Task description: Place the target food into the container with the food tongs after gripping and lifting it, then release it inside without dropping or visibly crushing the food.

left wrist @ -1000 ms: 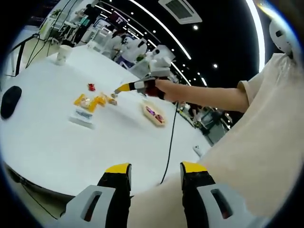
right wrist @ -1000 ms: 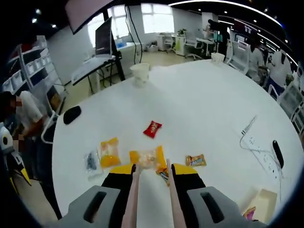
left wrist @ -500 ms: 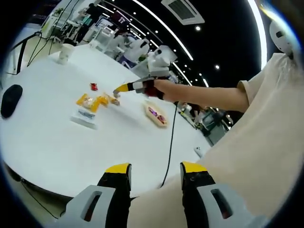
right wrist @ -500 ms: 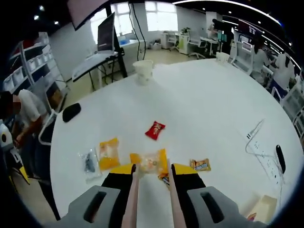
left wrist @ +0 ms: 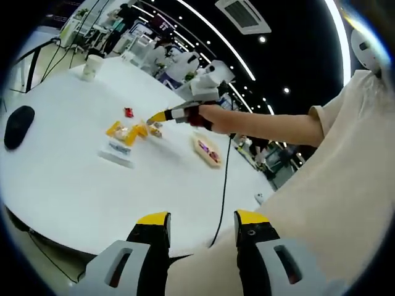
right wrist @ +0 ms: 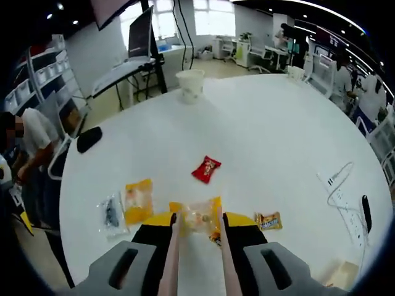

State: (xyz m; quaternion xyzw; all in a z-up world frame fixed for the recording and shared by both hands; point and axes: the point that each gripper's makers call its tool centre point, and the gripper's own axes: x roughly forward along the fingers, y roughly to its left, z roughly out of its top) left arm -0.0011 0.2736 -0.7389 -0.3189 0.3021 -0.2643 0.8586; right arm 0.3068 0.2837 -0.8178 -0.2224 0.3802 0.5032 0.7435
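On the white round table (right wrist: 271, 123), taking the red snack packet (right wrist: 206, 169) as the landmark, four other wrapped snacks can be counted in the right gripper view. Furthest to its left and nearer the camera lies a clear packet with dark contents (right wrist: 110, 211), and just beside that a yellow packet (right wrist: 138, 199). Below the red packet, closest to the camera, sits a clear-centred packet with yellow ends (right wrist: 199, 216), the target food, lying at the tips of the food tongs (right wrist: 196, 259). To the lower right of the red packet is a small orange-printed packet (right wrist: 268, 220). One paper cup (right wrist: 190, 84) stands well beyond the red packet, one black mouse (right wrist: 89, 139) lies far to its left near the table edge, and one white cable with a power strip (right wrist: 345, 197) runs far to its right. The right gripper (right wrist: 196, 231) is clenched on the two pale arms of the tongs, which lie between its jaws. In the left gripper view the left gripper (left wrist: 200, 225) hangs released and empty over the near table edge, and one container (left wrist: 207, 150) holding reddish pieces rests to the right of the red packet, past the snack cluster.
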